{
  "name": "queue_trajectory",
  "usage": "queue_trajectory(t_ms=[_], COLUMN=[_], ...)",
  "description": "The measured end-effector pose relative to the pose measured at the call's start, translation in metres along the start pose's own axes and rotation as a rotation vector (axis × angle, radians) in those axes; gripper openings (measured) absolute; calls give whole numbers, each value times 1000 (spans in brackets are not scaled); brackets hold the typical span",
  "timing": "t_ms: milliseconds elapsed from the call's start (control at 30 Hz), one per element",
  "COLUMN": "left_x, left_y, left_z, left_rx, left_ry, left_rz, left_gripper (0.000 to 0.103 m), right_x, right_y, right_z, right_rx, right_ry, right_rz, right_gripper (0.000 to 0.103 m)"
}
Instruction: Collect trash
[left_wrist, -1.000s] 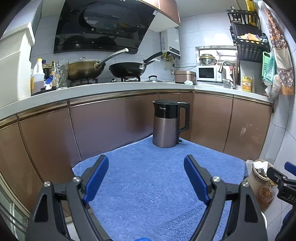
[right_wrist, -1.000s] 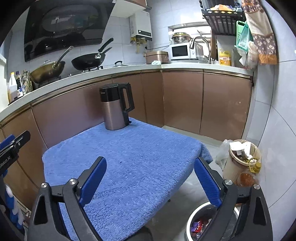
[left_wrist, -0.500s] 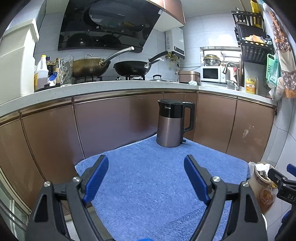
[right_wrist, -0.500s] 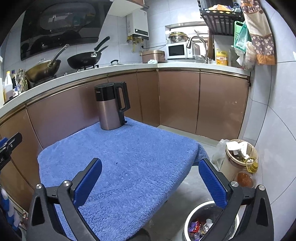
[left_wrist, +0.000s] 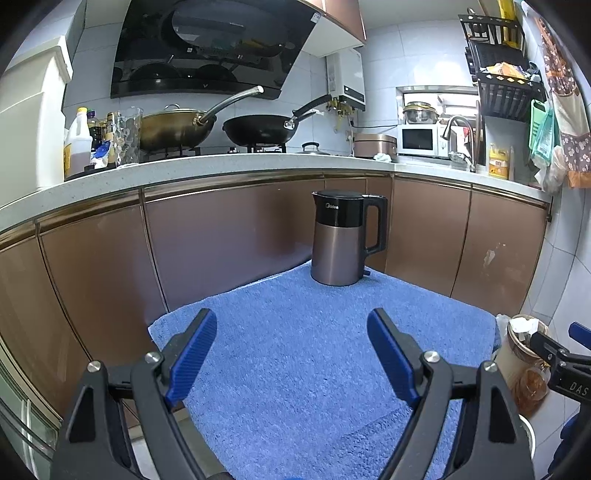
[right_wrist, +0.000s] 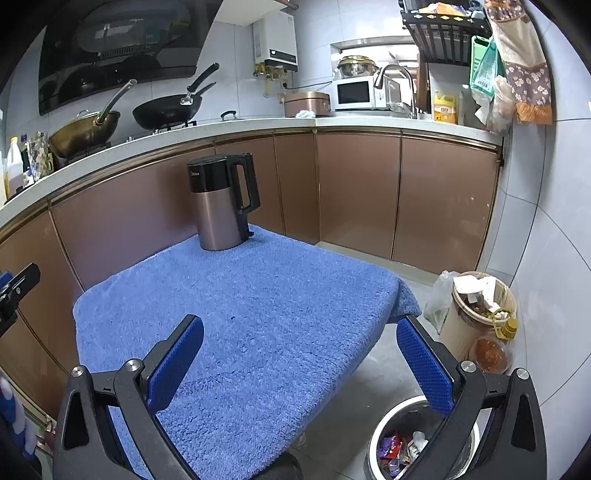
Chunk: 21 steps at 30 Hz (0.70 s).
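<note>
Both the left gripper (left_wrist: 291, 341) and right gripper (right_wrist: 300, 349) are being held wide and empty above the fluffy blue towel-covered table (right_wrist: 258, 314). No loose trash is being shown there; wrappers are lying in the round metal-rimmed bin (right_wrist: 402, 448) below, so collection is judged finished, or more trash is being sought.

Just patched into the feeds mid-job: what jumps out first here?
A bright blue towel covers the table, bare except for a steel-and-black kettle standing upright at its far edge. Both the left gripper and right gripper hover open and empty above it. On the floor right of the table, a round bin holds colourful wrappers.
</note>
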<state>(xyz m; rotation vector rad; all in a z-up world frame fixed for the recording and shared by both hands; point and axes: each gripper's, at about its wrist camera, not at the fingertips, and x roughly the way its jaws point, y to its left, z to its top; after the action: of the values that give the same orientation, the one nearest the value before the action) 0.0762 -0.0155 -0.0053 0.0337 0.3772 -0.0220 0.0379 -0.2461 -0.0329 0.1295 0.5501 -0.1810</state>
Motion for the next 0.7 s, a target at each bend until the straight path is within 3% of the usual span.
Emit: queue_trajectory(t_ms=[700], left_x=[3], left_y=[0], left_z=[-2], left_rx=[7], left_ry=[17], left_rz=[3], left_gripper=[83], right_x=[5], right_y=[4], right_z=[-5], right_rx=[-1], right_ry=[10], right_rz=[-7], right_gripper=[103])
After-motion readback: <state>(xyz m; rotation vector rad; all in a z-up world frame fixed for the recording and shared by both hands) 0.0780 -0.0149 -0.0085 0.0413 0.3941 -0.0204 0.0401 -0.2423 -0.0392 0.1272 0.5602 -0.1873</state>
